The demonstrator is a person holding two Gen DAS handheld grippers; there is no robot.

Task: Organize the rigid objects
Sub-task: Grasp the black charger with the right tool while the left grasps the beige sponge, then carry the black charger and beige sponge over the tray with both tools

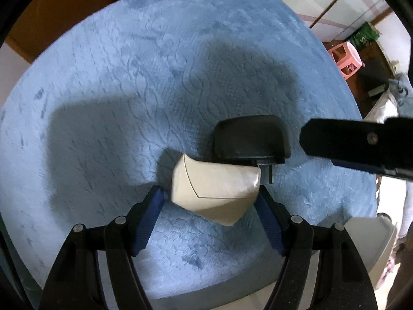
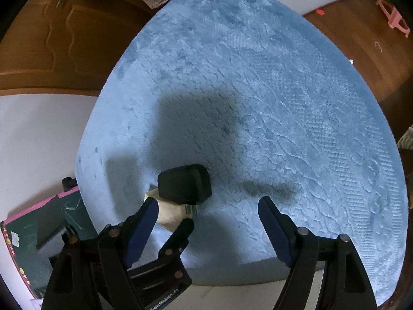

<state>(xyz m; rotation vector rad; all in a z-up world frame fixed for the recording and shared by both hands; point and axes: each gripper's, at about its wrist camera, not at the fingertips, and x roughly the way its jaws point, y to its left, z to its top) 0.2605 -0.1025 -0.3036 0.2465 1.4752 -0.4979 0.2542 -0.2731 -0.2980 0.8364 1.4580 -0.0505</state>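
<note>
Blue-padded fingers (image 1: 268, 219) of the left claw (image 1: 210, 201) sit lowest in the left wrist view, clamped on either side of a cream-white block (image 1: 214, 188) with angled faces and a thin seam line across its top. The block is pinched between both pads and sits just above the fluffy blue blanket (image 1: 155, 77), which covers the whole surface beneath.

Touching the block's far edge is a black plug adapter (image 1: 250, 140), rounded at the corners, with metal prongs (image 1: 269, 174) pointing down toward the blanket at its near right side. It seems to rest partly on the white block, though I can't tell how much weight it carries.

From the right wrist view, the right claw (image 2: 209, 206) is spread wide and grips nothing; its left finger (image 2: 147, 217) hangs just beside the white block and adapter, its right finger (image 2: 273, 222) well apart over bare blanket. One of its black fingers also shows in the left wrist view, just to the right of the adapter.

Around the blanket are a brown wooden door (image 2: 51, 38), a pink stool (image 1: 346, 59) on the floor, and a green box with pink edging (image 2: 38, 237).
</note>
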